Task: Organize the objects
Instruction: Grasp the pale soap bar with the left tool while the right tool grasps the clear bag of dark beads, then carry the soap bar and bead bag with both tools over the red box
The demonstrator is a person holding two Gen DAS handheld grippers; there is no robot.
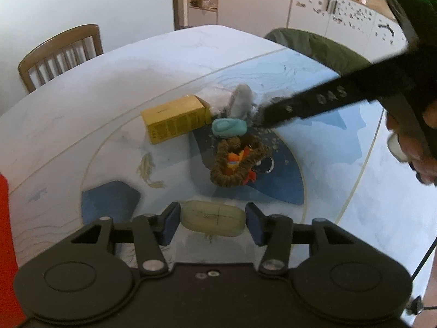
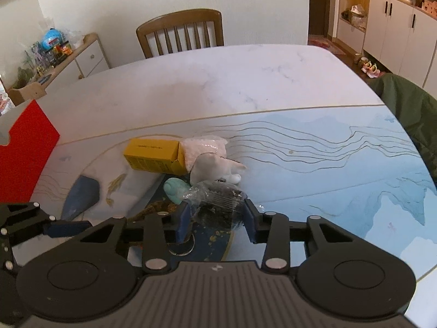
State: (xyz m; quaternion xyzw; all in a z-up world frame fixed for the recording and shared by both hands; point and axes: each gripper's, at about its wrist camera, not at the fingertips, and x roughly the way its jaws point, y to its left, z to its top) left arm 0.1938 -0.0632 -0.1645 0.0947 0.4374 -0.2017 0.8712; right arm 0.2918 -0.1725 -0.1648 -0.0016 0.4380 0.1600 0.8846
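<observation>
My left gripper (image 1: 212,222) clamps a pale oblong bar (image 1: 213,218) between its pads at lower centre. My right gripper (image 2: 216,217) is closed on a black item in clear wrap (image 2: 220,205), mid-frame, beside the teal soap (image 2: 174,188) and yellow box (image 2: 154,154).

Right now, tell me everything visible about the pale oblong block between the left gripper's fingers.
The pale block is a rounded oblong bar, cream to faint green, looking waxy or soap-like, with a thin dark cross-shaped mark on its top face. It lies lengthwise across the left gripper, its two short ends between the blue-padded fingers, which close in on them. Whether it is lifted or resting on the patterned table cannot be told. Nothing else touches it.
</observation>
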